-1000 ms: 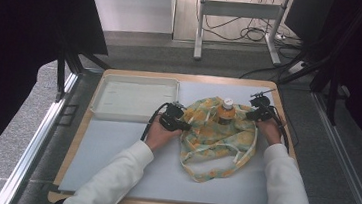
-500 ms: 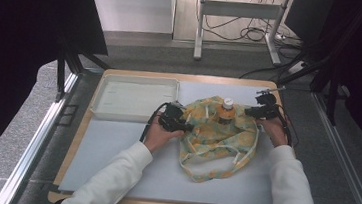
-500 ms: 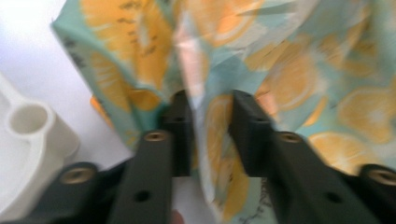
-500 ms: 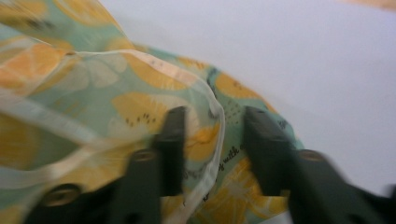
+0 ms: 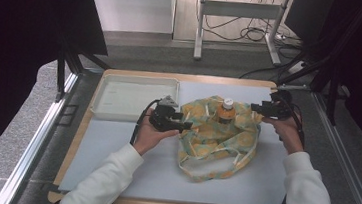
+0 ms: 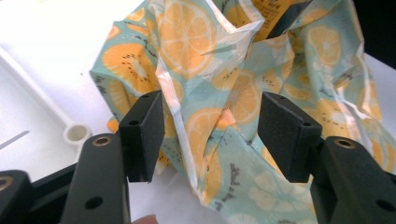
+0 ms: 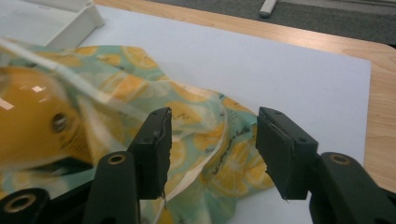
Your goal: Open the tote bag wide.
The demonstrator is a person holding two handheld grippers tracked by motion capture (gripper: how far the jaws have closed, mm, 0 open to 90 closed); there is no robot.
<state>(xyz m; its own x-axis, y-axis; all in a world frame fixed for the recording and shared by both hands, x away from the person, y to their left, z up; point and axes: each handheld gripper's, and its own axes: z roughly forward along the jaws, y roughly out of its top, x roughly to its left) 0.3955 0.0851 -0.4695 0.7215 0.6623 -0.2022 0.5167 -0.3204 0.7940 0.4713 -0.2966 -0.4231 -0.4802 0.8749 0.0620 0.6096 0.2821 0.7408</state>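
The orange-print bag (image 5: 218,138) is lying crumpled on the pale mat (image 5: 128,162) in the right half of the table, with an orange bottle (image 5: 226,111) standing upright inside it, its white cap poking out of the bag's mouth near the far edge. We are judging that the bottle has been put in and that we are now letting go of the bag's rim on both sides. Our left gripper (image 5: 183,125) is hanging just beside the bag's left edge, its jaws having just been opening; in the left gripper view the pads (image 6: 144,135) are standing apart with a fold of the printed fabric (image 6: 210,116) rising between them, not pressed by either. Our right gripper (image 5: 257,108) is sitting at the bag's far right corner, jaws likewise just opened, and in the right gripper view the pads (image 7: 156,149) are spread with the bag's white-trimmed hem (image 7: 205,158) lying loose beneath the gap. Farther left, the white tray (image 5: 99,105) is resting near the table's far left corner, apart from the bag. Next, we are thinking the handles need gathering: that calls for finding the white straps at the near side and pinching them without tipping the bottle.
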